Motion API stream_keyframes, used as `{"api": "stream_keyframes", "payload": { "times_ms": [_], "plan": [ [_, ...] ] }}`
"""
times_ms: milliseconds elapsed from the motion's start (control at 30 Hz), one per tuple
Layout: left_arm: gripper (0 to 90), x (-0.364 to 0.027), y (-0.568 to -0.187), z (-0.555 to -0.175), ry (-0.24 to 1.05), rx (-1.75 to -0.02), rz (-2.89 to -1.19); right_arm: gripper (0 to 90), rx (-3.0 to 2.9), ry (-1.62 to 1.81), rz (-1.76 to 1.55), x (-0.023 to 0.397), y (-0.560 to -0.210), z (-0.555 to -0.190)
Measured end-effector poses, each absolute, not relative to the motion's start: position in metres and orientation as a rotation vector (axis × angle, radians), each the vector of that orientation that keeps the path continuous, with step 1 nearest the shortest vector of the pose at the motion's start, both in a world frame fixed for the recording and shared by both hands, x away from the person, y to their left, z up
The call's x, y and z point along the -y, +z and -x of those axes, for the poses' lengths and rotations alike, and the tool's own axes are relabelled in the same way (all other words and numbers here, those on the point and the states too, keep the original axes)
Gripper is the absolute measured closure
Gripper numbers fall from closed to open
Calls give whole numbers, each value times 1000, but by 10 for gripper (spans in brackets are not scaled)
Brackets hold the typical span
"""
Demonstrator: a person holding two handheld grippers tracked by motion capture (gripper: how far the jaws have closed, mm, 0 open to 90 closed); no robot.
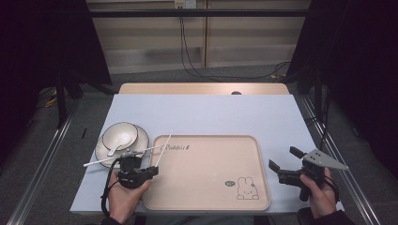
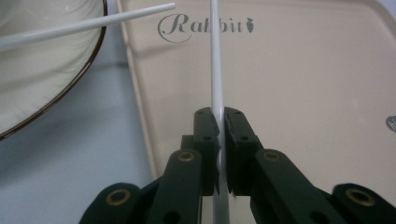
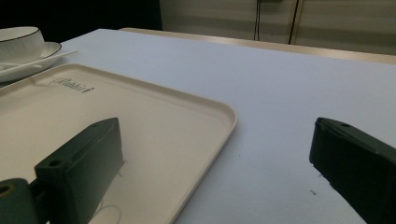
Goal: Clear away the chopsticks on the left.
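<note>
My left gripper (image 1: pixel 151 170) is shut on a thin white chopstick (image 1: pixel 164 149) at the left rim of the beige tray (image 1: pixel 206 187). In the left gripper view the jaws (image 2: pixel 220 119) pinch this chopstick (image 2: pixel 215 60), which runs straight ahead over the tray (image 2: pixel 303 74) towards its printed lettering. A second white chopstick (image 1: pixel 105 159) lies across the white plate (image 1: pixel 141 138), its end reaching the tray's corner (image 2: pixel 84 25). My right gripper (image 1: pixel 285 158) stands open just right of the tray, held in a hand, with nothing between its jaws (image 3: pixel 217 140).
A white bowl (image 1: pixel 119 135) with a dark rim sits on the plate, and a white spoon (image 1: pixel 115 149) rests in it. A rabbit drawing (image 1: pixel 246 188) marks the tray's near right corner. The pale blue table (image 1: pixel 211 112) extends behind the tray (image 3: pixel 140 121).
</note>
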State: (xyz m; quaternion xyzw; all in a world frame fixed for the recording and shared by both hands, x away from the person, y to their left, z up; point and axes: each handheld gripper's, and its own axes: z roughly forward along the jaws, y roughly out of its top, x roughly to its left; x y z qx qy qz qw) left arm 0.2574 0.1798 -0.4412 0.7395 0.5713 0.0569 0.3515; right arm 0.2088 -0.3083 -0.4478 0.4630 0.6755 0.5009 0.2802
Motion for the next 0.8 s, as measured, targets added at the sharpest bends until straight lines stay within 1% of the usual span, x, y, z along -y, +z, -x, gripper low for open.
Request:
{"api": "stream_keyframes", "payload": {
  "times_ms": [133, 500, 800],
  "plan": [
    [850, -174, -447, -259, 137, -1498, -1940, 21, -1817, 1341, -1241, 308, -448, -209],
    [849, -173, -459, -263, 122, -1582, -1942, 22, -1820, 1340, -1243, 308, -448, -208],
    [846, -168, -459, -262, 174, -1602, -1945, 23, -1824, 1341, -1239, 308, -448, -208]
  ]
}}
